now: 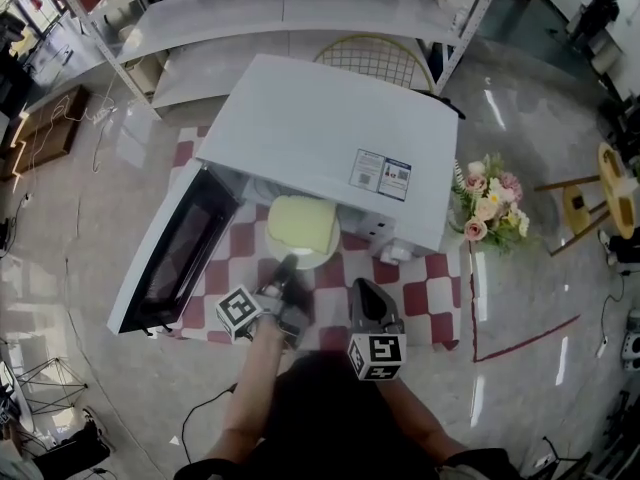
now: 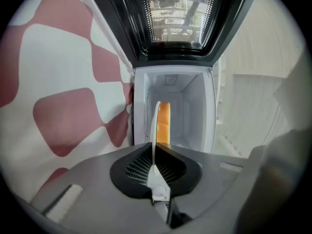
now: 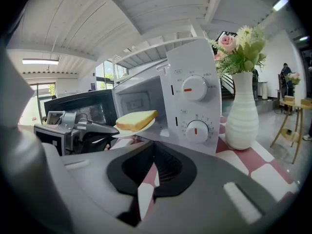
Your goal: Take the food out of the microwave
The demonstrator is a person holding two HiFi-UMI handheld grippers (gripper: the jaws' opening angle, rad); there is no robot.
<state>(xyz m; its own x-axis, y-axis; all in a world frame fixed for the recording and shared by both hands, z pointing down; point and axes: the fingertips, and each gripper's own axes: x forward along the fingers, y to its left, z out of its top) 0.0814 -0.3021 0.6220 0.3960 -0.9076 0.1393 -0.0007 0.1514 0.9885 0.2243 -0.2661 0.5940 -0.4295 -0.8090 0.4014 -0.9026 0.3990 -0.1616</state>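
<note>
The white plate (image 1: 308, 259) is pinched at its near rim by the left claw (image 1: 287, 268), whose jaws are narrowed onto the thin edge. It is held level just outside the mouth of the microwave (image 1: 320, 138), beside the swung-open door (image 1: 175, 253). A square, pale yellow slice of bread (image 1: 300, 223) with a darker crust is carried on it. The right claw (image 1: 365, 290) is seen closed and empty in front of the microwave, near its dials.

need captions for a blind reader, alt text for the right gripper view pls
The left tongs hold a plate with a bread slice in front of the open microwave. A white vase of flowers stands at right on a checked cloth.
</note>
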